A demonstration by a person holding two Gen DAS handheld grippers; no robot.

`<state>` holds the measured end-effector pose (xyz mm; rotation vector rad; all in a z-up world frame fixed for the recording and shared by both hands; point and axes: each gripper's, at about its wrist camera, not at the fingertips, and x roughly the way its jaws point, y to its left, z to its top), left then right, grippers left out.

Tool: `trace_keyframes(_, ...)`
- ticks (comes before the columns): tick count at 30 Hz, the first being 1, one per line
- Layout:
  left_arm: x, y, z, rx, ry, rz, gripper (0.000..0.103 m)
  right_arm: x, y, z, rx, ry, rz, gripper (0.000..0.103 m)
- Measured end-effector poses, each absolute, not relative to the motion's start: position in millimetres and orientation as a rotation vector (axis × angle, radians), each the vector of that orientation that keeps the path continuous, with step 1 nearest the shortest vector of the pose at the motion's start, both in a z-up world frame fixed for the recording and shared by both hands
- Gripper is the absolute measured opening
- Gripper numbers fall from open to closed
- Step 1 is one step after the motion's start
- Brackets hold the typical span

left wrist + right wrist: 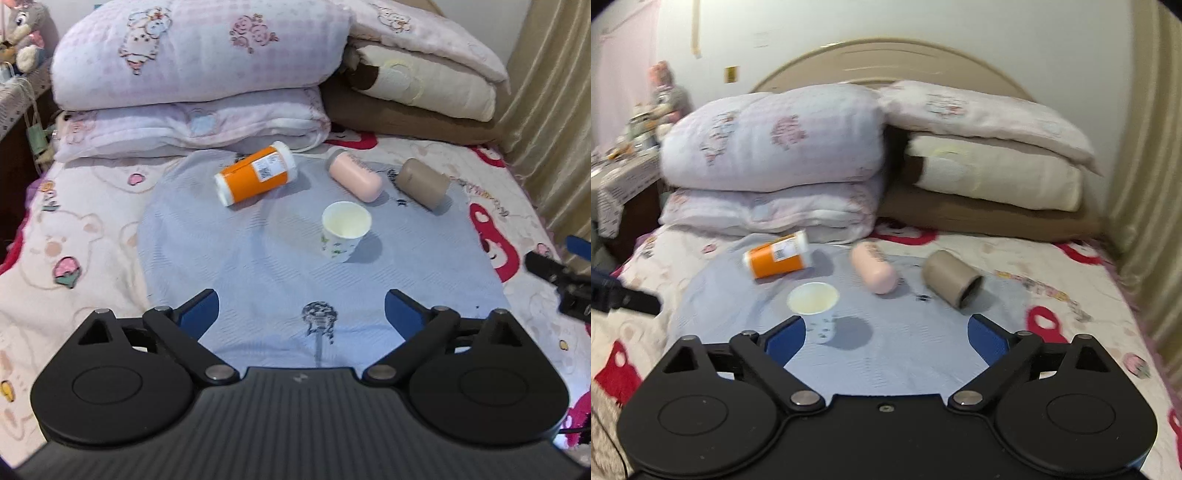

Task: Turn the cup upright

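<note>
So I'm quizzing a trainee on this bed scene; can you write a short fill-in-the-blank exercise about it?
1. The white paper cup with small prints stands ____ with its mouth facing up.
2. The orange bottle with white caps lies on its ____.
3. The jaws of the left gripper and the right gripper are both ____.
4. The pink capsule-shaped bottle lies between the orange bottle and the ____ cylindrical cup.

Missing words: upright; side; open; brown

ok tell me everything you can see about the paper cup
The paper cup is white with small green and dark prints on its wall and a plain cream inside that looks empty. It stands upright, mouth up, on the pale blue cloth, casting a shadow to its right. Nothing touches it but the cloth. The orange bottle and pink bottle lie beyond it, apart.
</note>
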<state>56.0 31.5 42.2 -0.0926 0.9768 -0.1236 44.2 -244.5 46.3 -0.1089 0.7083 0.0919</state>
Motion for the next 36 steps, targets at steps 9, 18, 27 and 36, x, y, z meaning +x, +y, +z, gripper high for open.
trace_keyframes(9, 36, 35, 62, -0.137, 0.963, -0.073, 0.100, 30, -249, 62, -0.033, 0.745, 0.055, 0.097)
trace_keyframes(18, 30, 26, 58, -0.089, 0.988, -0.015, 0.100, 24, -251, 62, -0.015, 0.773, 0.053, 0.097)
trace_keyframes(27, 33, 21, 50, -0.070, 1.027, 0.003, 0.100, 24, -249, 60, -0.011, 0.774, 0.056, 0.097)
trace_keyframes(36, 36, 27, 47, -0.085, 1.034, 0.021, 0.100, 27, -249, 58, -0.016, 0.784, 0.044, 0.097)
